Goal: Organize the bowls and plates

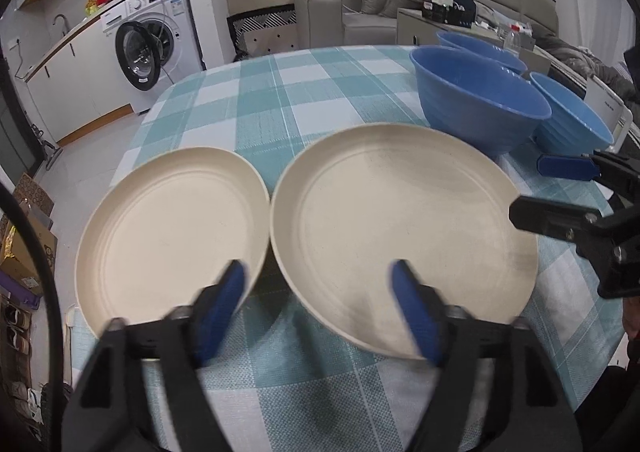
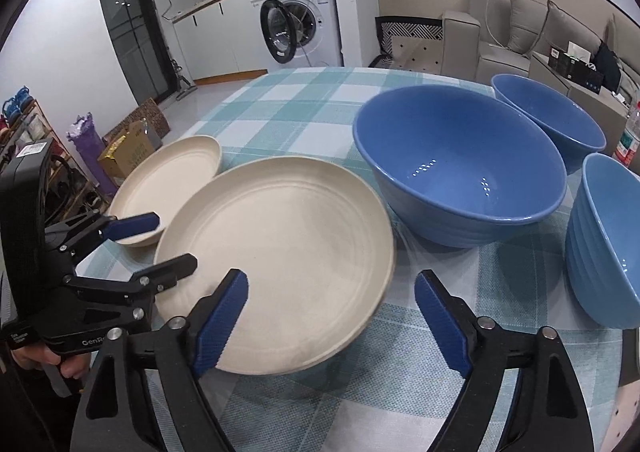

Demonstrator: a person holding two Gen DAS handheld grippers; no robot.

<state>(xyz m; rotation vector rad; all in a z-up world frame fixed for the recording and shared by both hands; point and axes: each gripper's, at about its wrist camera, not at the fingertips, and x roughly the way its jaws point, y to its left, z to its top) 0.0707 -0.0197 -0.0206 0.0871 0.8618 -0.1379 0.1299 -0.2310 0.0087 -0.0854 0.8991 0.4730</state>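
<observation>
In the left wrist view the smaller cream plate (image 1: 172, 228) lies at lower left, its left rim out past the table (image 1: 280, 92) edge, over the floor. Just right of it, a thin gap between the rims, sits the larger cream plate (image 1: 404, 236), filling the middle of the frame. The left gripper (image 1: 318, 308) stands at bottom centre with its jaws wide and nothing held; one blue pad overlaps the small plate's near rim, the other the large plate's (whether either touches I cannot tell). Beyond the plates, the checked cloth runs bare to the far table edge at upper centre.

In the right wrist view, the left gripper (image 2: 160, 244) reaches in from the left edge over the two plates. The right gripper (image 2: 332, 324) at bottom centre has its jaws wide and empty, the left pad over the large plate's (image 2: 280, 252) near rim, the right pad over bare cloth. At upper right, the big blue bowl (image 2: 460, 172) stands just beside the large plate; a second blue bowl (image 2: 552, 120) is behind it and a third (image 2: 600, 244) at the right edge.
</observation>
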